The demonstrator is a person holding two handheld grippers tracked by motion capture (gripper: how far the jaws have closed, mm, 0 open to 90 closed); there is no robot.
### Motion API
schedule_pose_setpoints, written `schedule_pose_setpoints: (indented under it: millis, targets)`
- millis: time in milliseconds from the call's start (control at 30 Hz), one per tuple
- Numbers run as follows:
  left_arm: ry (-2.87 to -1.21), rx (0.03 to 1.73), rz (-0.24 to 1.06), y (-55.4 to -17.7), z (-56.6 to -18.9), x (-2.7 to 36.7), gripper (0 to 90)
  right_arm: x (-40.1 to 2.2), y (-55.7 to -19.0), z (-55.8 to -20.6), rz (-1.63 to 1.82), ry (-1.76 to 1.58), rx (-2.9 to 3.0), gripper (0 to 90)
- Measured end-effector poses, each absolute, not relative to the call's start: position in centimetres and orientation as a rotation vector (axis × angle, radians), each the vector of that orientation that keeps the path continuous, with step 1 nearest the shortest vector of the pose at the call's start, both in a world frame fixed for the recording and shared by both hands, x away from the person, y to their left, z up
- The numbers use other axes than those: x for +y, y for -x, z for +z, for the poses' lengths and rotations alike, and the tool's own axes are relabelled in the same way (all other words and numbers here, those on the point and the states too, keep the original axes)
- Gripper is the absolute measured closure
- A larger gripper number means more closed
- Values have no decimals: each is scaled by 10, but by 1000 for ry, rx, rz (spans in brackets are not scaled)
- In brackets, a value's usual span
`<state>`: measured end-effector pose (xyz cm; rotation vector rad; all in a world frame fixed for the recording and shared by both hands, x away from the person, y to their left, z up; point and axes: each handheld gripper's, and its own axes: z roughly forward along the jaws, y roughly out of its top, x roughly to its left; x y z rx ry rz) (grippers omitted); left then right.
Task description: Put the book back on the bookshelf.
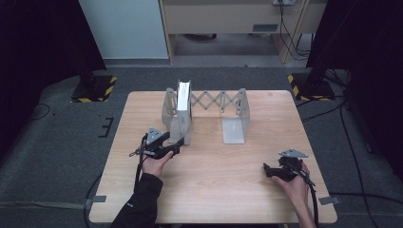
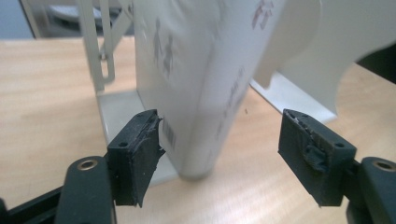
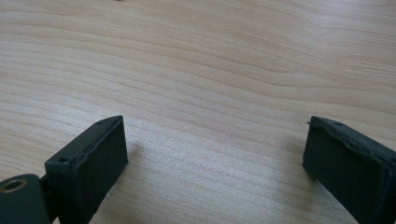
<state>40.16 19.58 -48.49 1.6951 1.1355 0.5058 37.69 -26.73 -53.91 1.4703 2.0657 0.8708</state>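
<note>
Dark room with black curtains on both sides, grey carpet, and a light wooden surface [image 1: 214,190] in the middle of the high view. Toward the far edge sits a pale metal rack [image 1: 236,118], the expandable kind with a scissor lattice joining two upright ends. A white book [image 1: 183,110] stands upright in the rack's left end, spine toward the person. The left claw [image 1: 178,146] is just in front of the book's bottom corner, held in a hand with a dark sleeve. The right claw [image 1: 267,170] rests well apart from all that, low on the right side of the surface, pointing left.

Left claw view: the book [image 2: 187,70] is right up close, a bit blurry, standing on the rack's flat base plate [image 2: 116,105]. There's a barcode near its bottom edge. The left claw [image 2: 219,149] is open with the book's lower corner between the pads. The left-hand pad [image 2: 137,154] sits right by the cover, can't tell if it's actually touching, and the other pad [image 2: 313,154] is clearly apart from the spine. So no squeeze on it.

Right claw view: just wood grain [image 3: 210,60] under it. The right claw [image 3: 215,161] is wide open with nothing between the pads.
</note>
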Motion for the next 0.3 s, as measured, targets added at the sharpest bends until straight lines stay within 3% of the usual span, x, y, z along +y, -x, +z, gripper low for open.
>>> schedule_pose_setpoints:
  millis: [300]
  targets:
    - [-1806, 1175, 461, -373, -507, 218, 254, -267, -377, -539, 871, -1470, 2066, 67]
